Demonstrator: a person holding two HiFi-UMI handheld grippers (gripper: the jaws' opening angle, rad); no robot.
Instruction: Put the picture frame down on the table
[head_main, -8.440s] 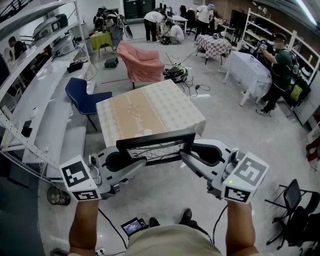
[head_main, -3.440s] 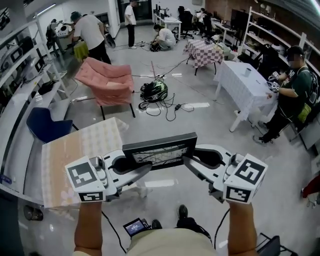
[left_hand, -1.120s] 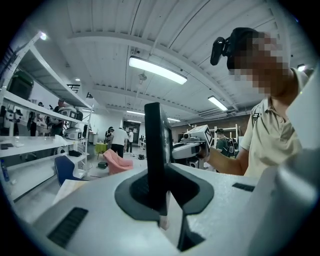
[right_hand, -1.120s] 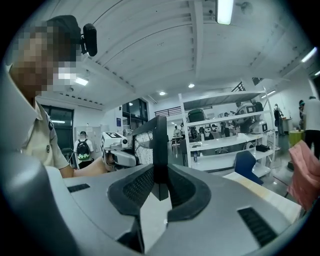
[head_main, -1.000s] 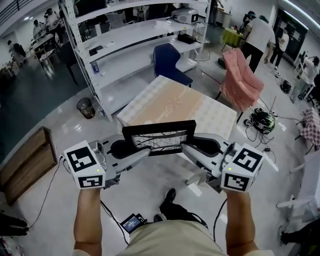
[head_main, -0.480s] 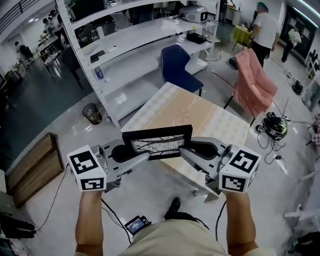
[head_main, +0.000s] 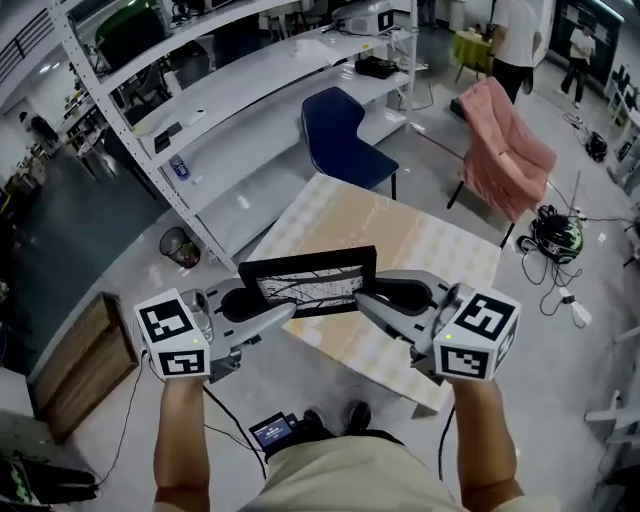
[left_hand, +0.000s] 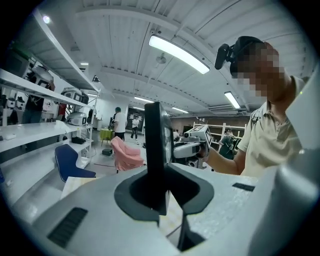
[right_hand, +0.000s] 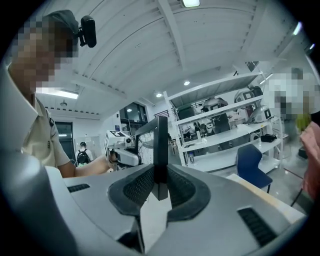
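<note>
Holding the picture frame in the air, spanned between the two pairs of jaws, long rails running across from one pair to the other and printed face showing in the head view. Left gripper pinching narrow on one side rail, right gripper pinching narrow on the opposite one, thin moulding seated between the pads in both gripper views. Hanging clear of the cloth-covered tabletop, which is lying below and just beyond the jaw tips, not touching. Judging the frame stiff and fairly light: slim dark moulding round a pale panel with a branch-like print. Not managing to tell whether glazed, so treating face and corners as fragile. Judging the smooth moulding likely slippery across the pads, with only a thin edge caught on each side, so risking a swing or twist on any uneven release. Favouring the present hold on the two side rails, jaws closing front to back, never pressing on the panel itself. Reckoning on lowering level, letting the bottom rail or back meet the cloth gently, and easing both pairs of jaws off together only once supported from below.
</note>
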